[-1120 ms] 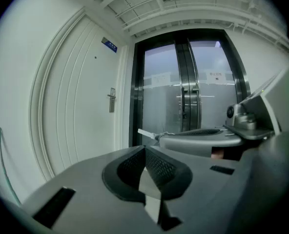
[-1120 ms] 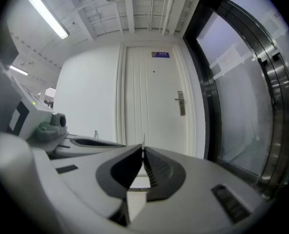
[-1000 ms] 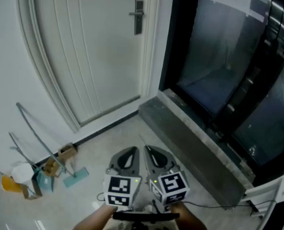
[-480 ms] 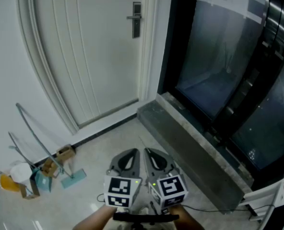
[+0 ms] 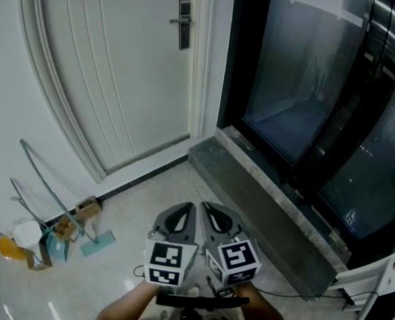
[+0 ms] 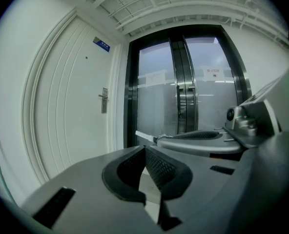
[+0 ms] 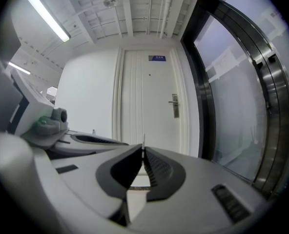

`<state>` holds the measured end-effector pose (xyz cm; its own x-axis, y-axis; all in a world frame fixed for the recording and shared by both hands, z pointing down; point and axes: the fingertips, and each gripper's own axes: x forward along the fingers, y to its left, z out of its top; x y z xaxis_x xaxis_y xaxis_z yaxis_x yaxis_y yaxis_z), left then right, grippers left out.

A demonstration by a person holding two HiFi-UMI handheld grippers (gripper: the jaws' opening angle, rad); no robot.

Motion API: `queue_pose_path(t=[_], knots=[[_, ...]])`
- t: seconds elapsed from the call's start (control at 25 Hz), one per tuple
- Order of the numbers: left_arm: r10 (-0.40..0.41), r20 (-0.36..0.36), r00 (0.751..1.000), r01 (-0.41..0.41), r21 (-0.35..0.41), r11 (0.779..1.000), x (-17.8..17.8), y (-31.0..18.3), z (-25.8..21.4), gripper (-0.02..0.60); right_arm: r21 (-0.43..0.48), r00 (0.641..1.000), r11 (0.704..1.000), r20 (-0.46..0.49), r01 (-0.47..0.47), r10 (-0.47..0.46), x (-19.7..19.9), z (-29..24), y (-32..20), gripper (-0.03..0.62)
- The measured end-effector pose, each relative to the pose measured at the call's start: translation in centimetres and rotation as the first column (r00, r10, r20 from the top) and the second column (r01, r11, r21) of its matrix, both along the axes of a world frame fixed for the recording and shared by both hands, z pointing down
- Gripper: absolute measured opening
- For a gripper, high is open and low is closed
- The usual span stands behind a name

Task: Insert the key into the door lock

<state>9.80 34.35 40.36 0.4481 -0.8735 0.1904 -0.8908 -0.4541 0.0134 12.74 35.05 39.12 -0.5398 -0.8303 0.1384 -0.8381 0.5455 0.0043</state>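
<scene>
The right gripper (image 7: 143,149) is clamped on the key (image 7: 143,140), whose thin blade sticks out past its tips. The left gripper (image 6: 145,150) sits just beside it, jaws together with nothing between them. Both are held low over the floor (image 5: 144,205), well apart from the lock (image 5: 183,24) on the white door (image 5: 117,79). Glass doors (image 5: 304,79) stand to the right.

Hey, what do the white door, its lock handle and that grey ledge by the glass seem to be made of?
The white door looks like painted wood or composite, with a matte finish and moulded grooves; which one can't be told. The lock handle looks like metal: a silvery lever on a dark plate. The grey ledge is probably stone or concrete, going by its dull, speckled surface.
</scene>
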Motion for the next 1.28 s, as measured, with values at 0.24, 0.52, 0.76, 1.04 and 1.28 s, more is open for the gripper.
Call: queue_pose_path(t=[0.24,0.52,0.76,1.04,1.28], knots=[[0.001,0.002,1.000,-0.001,0.001,1.000,2.1,-1.0,-0.1,0.003,0.008,0.999,0.999,0.043,-0.032,0.031,2.3,-0.8,-0.9,0.023],[0.014,-0.002,1.000,-0.014,0.003,1.000,2.3,-3.0,0.2,0.003,0.001,0.999,0.999,0.020,-0.037,0.037,2.5,0.0,-2.9,0.021],[0.022,-0.021,1.000,-0.022,0.002,1.000,0.5,-6.1,0.4,0.003,-0.009,0.999,0.999,0.028,-0.046,0.046,0.3,-0.5,-6.0,0.021],[0.029,-0.045,0.999,-0.030,-0.005,1.000,-3.7,-11.7,0.5,0.003,-0.014,0.999,0.999,-0.014,-0.046,0.046,-3.8,-0.2,-11.4,0.021],[0.045,-0.056,0.997,-0.045,-0.003,0.999,-7.5,-15.6,0.0,0.003,-0.016,0.998,0.998,-0.025,-0.056,0.055,-8.1,-0.7,-15.4,0.021]])
